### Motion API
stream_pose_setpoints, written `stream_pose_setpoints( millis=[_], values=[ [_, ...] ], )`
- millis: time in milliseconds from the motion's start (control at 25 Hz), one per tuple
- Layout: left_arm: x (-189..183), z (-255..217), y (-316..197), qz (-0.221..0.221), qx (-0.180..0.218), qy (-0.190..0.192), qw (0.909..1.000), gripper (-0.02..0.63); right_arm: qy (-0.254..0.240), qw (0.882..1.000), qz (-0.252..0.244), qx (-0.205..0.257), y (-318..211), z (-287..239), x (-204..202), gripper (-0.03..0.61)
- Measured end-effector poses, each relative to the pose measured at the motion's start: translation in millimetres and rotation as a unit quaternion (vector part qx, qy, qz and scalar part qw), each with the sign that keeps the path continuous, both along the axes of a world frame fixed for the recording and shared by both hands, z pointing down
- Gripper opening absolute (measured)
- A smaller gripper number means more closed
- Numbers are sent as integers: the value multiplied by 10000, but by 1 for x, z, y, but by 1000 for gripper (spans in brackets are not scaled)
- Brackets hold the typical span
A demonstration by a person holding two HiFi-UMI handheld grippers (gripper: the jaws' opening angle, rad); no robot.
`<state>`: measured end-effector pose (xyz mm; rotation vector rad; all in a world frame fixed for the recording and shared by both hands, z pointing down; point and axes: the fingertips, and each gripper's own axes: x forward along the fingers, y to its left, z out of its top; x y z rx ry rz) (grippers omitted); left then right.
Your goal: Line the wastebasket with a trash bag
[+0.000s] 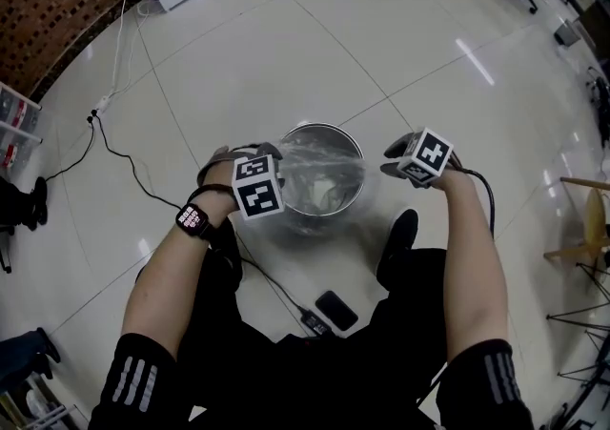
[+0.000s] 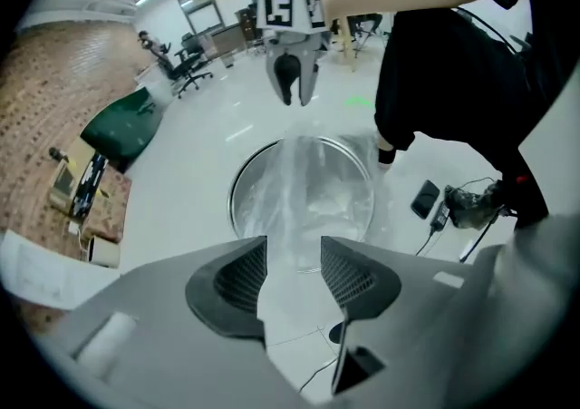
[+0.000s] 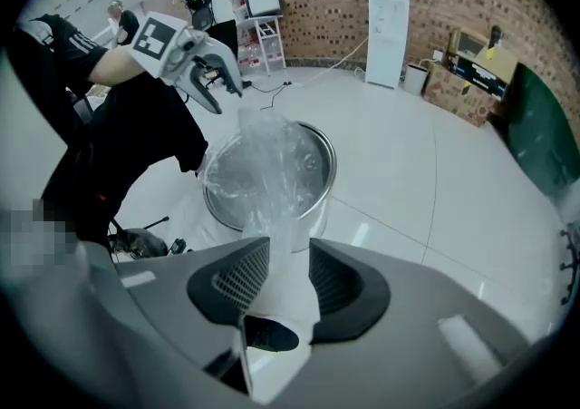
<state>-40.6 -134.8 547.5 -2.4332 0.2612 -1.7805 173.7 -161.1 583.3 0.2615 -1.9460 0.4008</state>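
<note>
WASTEBASKET AWAITS ITS LINER: The steel wastebasket stands upright on the tiled floor, its mouth facing straight up, directly before your feet. The clear trash bag sits bunched inside it, with film rising above the rim in loose peaks. Whether any edge is turned over the rim cannot be made out.

Your left gripper hangs over the left side of the rim and points steeply down. Its jaws are apart, and a strip of bag film runs up into the gap, but the pads do not press on it. Your right gripper hangs just beside the basket's right rim without touching it. It also points steeply down, jaws parted, with film rising between them unclamped.

The basket lies below and between the two grippers, its mouth spanning the line from one to the other, and the left is nearer the metal. The coming move likely turns on that rim. Each gripper would take the bag's edge on its own side, carry it outward past the lip and draw it down the outer wall. The film looks thin and slippery, so a shallow bite may slide free.
</note>
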Motion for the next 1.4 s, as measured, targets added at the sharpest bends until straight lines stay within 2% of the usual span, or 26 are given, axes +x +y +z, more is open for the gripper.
stream_pose_setpoints(
  millis=[120, 280, 360, 440, 520, 600, 720, 840, 1040, 1200, 1400],
  values=[
    [-16, 15, -19, -357, -158, -14, 9992, 181, -149, 9997, -108, -157, 6, 9, -15, 153],
    [-22, 39, -26, -408, -358, -20, 9985, 170, -73, 9992, -277, -295, 14, 31, -26, 152],
    [-22, 50, -29, -445, -354, -6, 9984, 120, -27, 9994, -272, -215, 13, 39, -29, 146],
    [-25, 58, -34, -552, -372, -11, 9978, 65, -90, 9996, -246, -129, 9, 39, -35, 96],
    [-25, 63, -39, -671, -422, 35, 9968, -4, -213, 9996, -140, -95, 2, 35, -37, 23],
    [-24, 61, -46, -788, -442, 168, 9958, -6, -280, 9995, 101, -52, -7, 34, -32, 12],
    [-29, 53, -69, -1100, -272, 420, 9927, -6, -443, 9977, 509, 89, -23, 32, -26, 11],
    [-28, 41, -96, -1422, -95, 893, 9858, -6, -561, 9945, 807, 366, -41, 33, -27, 11],
    [-22, 45, -135, -1975, -50, 1383, 9705, -6, -714, 9849, 1352, 814, -76, 37, -27, 11],
    [-30, 72, -149, -2517, -288, 1515, 9554, -6, -698, 9800, 1581, 990, -94, 44, -28, 12],
    [-38, 112, -153, -2943, -782, 1544, 9399, 11, -607, 9766, 1894, 815, -103, 68, -26, 12]
  ],
)
